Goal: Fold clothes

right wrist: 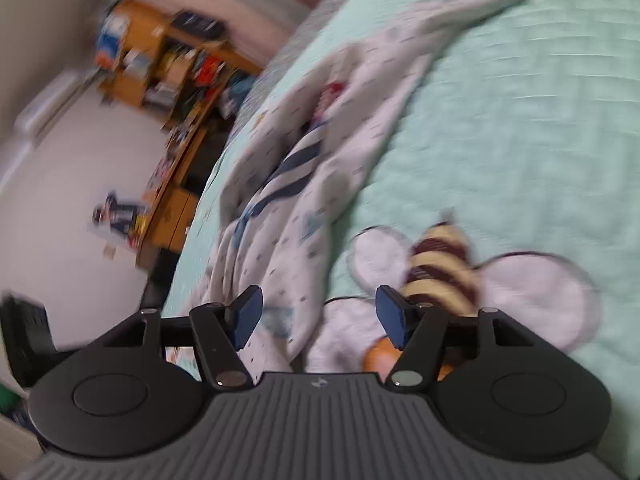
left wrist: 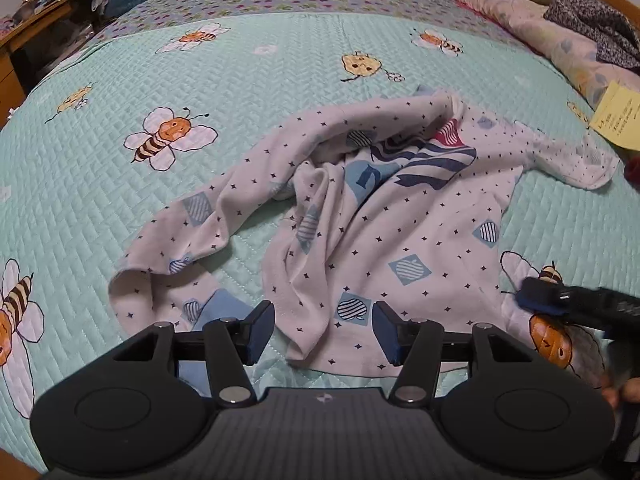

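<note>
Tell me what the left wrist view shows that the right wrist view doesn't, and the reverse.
Only the left wrist view shows the whole crumpled shirt with both sleeves spread, the pillows at the bed's far right, a yellow note, and the right gripper coming in over the shirt's hem corner. Only the right wrist view, which is motion-blurred, shows the white wall and the full wooden shelf unit. Both show the bee-print quilt, the shirt, and their own gripper open, the left gripper straddling the shirt's near hem.

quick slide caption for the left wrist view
Open left gripper poised over the crumpled white star-dotted shirt on a mint bee-print quilt.
</note>
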Demonstrator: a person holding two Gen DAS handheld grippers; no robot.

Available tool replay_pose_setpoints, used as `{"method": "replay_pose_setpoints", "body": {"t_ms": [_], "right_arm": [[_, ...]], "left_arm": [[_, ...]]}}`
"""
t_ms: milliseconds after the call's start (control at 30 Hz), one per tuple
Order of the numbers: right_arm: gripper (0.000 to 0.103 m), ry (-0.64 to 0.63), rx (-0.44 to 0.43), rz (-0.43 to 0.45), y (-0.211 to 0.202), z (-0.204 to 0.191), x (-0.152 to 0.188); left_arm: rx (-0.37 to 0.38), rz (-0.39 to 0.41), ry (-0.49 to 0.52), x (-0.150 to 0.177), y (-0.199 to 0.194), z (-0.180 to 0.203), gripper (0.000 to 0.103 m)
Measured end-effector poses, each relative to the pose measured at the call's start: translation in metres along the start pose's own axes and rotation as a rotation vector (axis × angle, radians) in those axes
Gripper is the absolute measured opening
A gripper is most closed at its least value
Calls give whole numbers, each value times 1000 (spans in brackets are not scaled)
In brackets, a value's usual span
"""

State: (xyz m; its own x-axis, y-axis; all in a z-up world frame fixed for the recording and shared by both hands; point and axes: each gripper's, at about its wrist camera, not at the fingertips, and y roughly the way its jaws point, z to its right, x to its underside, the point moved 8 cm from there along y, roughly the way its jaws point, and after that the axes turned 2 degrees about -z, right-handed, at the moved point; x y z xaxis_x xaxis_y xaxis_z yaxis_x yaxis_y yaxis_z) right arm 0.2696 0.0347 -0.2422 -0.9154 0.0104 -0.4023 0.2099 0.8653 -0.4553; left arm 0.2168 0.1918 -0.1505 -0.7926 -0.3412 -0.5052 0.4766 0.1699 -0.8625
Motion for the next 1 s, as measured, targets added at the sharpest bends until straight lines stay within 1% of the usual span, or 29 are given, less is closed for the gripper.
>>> {"method": "replay_pose_setpoints", "body": {"t_ms": [100, 167, 200, 267, 300, 367, 433, 500, 567, 600, 667, 700, 733, 767, 833, 867, 900, 933, 967, 1000], "right_arm": [[65, -90, 1, -39, 21, -14, -1], [64, -102, -18, -43, 28, -14, -10], [61, -105, -29, -44, 31, -15, -14], [27, -66, -31, -64, 38, -9, -15], [5, -43, -31, -75, 41, -6, -16], [5, 10, -74, -74, 39, -1, -14], [5, 54, -113, -58, 21, 0, -15], [5, 102, -179, 0, -17, 1, -23], [5, 127, -183, 67, -59, 9, -31], [5, 129, -155, 77, -74, 16, -34], [7, 115, -74, -2, -83, 33, -31], [12, 113, 2, -43, -84, 43, -26], [12, 92, 91, -50, -87, 52, -22], [9, 66, 181, -48, -91, 60, -19], [11, 19, 269, 19, -107, 58, -18], [14, -38, 322, 58, -113, 51, -17], [21, -103, 378, 97, -119, 42, -17], [26, -160, 386, 115, -120, 31, -16], [27, -215, 381, 127, -120, 19, -15], [30, -257, 368, 129, -116, 7, -12]], "left_arm": [[3, -3, -12, 2, -2, -2, 58], [9, -5, -22, 3, -3, -3, 58], [11, -6, -26, 3, -4, -3, 58], [6, -7, -32, 4, -7, -4, 58], [1, -5, -34, 4, -9, -6, 58], [-7, 8, -41, 4, -17, -11, 58], [-15, 31, -56, 3, -26, -22, 62], [-25, 56, -75, 1, -36, -34, 65], [-31, 73, -93, 0, -41, -45, 68], [-35, 75, -100, 1, -40, -49, 69], [-47, 63, -113, 2, -34, -56, 69], [-57, 50, -123, 3, -29, -59, 69], [-66, 39, -131, 5, -24, -61, 69], [-73, 32, -138, 7, -20, -64, 69], [-101, 18, -170, 10, -12, -74, 69], [-121, 13, -183, 12, -7, -80, 69], [-165, 17, -187, 14, -3, -88, 69], [-209, 24, -184, 15, 1, -96, 68], [-257, 39, -156, 16, 3, -100, 67], [-305, 55, -128, 17, 5, -105, 66]]}}
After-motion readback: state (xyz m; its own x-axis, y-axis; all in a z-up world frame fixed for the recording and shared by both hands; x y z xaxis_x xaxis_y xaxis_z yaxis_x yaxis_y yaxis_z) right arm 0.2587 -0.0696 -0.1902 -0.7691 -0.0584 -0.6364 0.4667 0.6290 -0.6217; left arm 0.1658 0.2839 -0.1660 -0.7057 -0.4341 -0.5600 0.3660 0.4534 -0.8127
